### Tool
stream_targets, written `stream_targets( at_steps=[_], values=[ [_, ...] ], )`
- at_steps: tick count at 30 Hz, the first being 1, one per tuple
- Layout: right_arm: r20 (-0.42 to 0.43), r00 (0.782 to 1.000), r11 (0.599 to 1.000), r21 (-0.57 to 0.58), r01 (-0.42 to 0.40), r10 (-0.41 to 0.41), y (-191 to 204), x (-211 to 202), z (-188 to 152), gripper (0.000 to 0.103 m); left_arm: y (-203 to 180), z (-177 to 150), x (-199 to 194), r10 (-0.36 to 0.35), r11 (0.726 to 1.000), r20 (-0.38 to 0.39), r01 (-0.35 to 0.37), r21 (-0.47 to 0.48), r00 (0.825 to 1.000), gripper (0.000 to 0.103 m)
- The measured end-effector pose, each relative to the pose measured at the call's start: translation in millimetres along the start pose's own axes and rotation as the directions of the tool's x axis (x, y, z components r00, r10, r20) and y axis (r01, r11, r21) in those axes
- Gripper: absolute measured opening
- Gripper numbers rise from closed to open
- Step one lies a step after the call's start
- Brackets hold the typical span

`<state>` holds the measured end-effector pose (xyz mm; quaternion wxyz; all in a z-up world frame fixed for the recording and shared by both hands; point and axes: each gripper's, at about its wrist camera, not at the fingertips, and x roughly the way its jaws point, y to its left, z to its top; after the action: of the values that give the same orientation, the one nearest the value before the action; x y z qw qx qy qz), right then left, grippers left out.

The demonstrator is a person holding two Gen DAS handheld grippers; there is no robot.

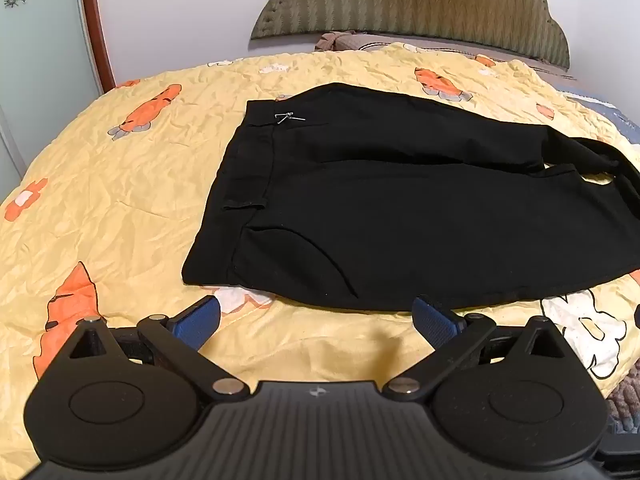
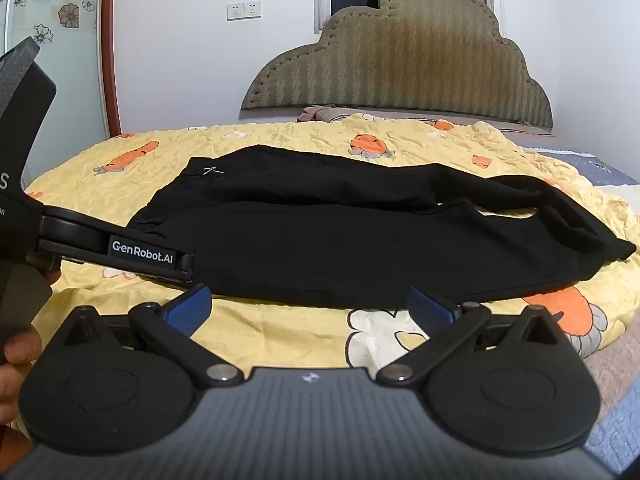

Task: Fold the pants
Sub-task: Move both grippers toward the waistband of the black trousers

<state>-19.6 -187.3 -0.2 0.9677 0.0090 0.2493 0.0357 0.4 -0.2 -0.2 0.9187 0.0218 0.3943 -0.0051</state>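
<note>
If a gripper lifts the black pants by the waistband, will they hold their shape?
Probably not. The black pants lie limp, their leg ends drooping in loose loops, so they should sag. Pushed, they would likely bunch on the wrinkled yellow bedspread.

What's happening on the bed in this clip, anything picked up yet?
Not yet. A person holds a two-finger gripper in each hand over a bed with a yellow carrot-print sheet. A pair of black pants lies on it, already doubled leg over leg, waistband to the left. The left gripper and the right gripper both stand wide open just short of the pants' near edge, with nothing between their jaws. The next fold has not begun.
</note>
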Motion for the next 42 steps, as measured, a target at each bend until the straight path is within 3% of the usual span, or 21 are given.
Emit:
stream_targets(
  at_steps=[42],
  values=[
    [-0.027,0.999,1.000,0.015,-0.017,0.017,-5.2,7.0,-3.6,0.103,-2.7,-4.4,6.8,0.036,0.999,-0.029,-0.035,0.033,0.999,0.103]
  ],
)
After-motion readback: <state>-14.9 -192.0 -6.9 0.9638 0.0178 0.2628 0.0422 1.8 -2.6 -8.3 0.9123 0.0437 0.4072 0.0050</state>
